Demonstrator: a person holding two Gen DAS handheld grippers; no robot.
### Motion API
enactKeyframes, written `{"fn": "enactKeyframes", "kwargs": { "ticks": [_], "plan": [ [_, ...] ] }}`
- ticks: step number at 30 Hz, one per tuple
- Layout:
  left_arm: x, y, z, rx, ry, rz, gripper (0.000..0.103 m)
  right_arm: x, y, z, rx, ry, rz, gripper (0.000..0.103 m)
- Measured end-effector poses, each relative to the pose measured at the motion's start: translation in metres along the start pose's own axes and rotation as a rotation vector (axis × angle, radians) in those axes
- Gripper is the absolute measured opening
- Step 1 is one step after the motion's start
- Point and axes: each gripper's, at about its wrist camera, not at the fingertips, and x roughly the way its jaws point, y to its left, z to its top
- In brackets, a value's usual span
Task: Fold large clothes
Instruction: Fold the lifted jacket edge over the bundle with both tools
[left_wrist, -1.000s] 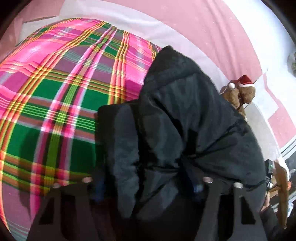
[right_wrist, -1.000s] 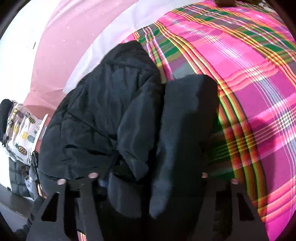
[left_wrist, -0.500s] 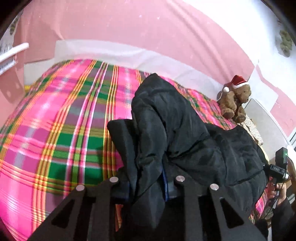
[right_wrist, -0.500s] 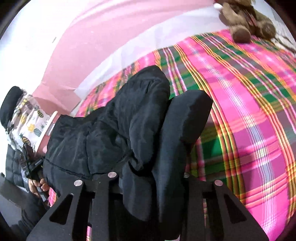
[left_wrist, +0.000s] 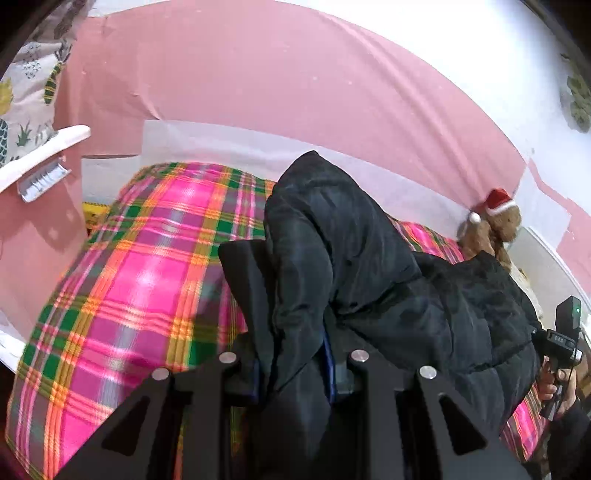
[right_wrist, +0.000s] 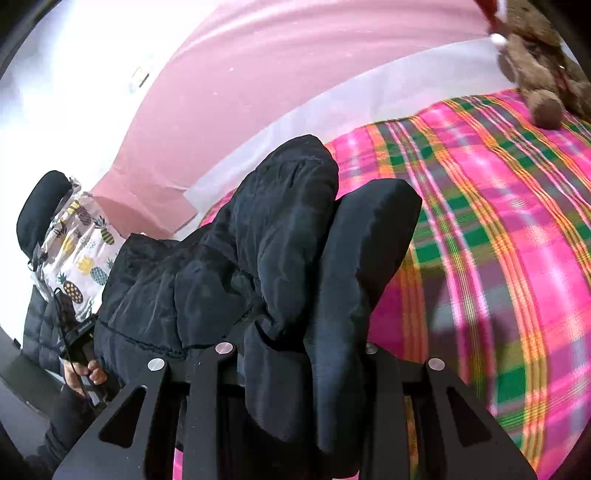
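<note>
A black puffer jacket hangs bunched above the plaid bed cover. My left gripper is shut on a thick fold of it; padded cloth bulges up between the jaws and hides the fingertips. In the right wrist view the same black jacket is pinched by my right gripper, also shut on a fold, with a dark padded flap standing up on its right side. The jacket stretches between the two grippers. Far right in the left wrist view is the other gripper, in a hand.
The bed with its pink, green and orange plaid cover stands against a pink wall. A brown teddy bear with a red hat sits at the bed's far corner. Pineapple-print cloth hangs at the left.
Both grippers closed on folds of the jacket and rose, lifting it off the bed. More of the wall and the teddy bear has come into view.
</note>
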Motion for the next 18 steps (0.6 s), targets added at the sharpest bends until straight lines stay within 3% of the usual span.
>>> {"fn": "enactKeyframes", "kwargs": {
  "ticks": [6, 9, 11, 13, 18],
  "plan": [
    [0.034, 0.042, 0.013, -0.013, -0.014, 0.045, 0.026, 0.065, 0.004, 0.016, -0.013, 0.008, 0.021, 0.031],
    [0.069, 0.066, -0.001, -0.033, 0.033, 0.086, 0.027, 0.108, -0.010, 0.009, 0.012, 0.056, -0.008, 0.033],
    [0.097, 0.082, -0.019, -0.048, 0.094, 0.144, 0.028, 0.136, -0.027, -0.003, 0.054, 0.112, -0.079, 0.042],
    [0.108, 0.094, -0.033, -0.086, 0.102, 0.146, 0.035, 0.144, -0.040, -0.010, 0.104, 0.128, -0.078, 0.053],
    [0.097, 0.102, -0.036, -0.135, 0.083, 0.153, 0.050, 0.132, -0.038, -0.007, 0.099, 0.142, -0.100, 0.061]
  ]
}}
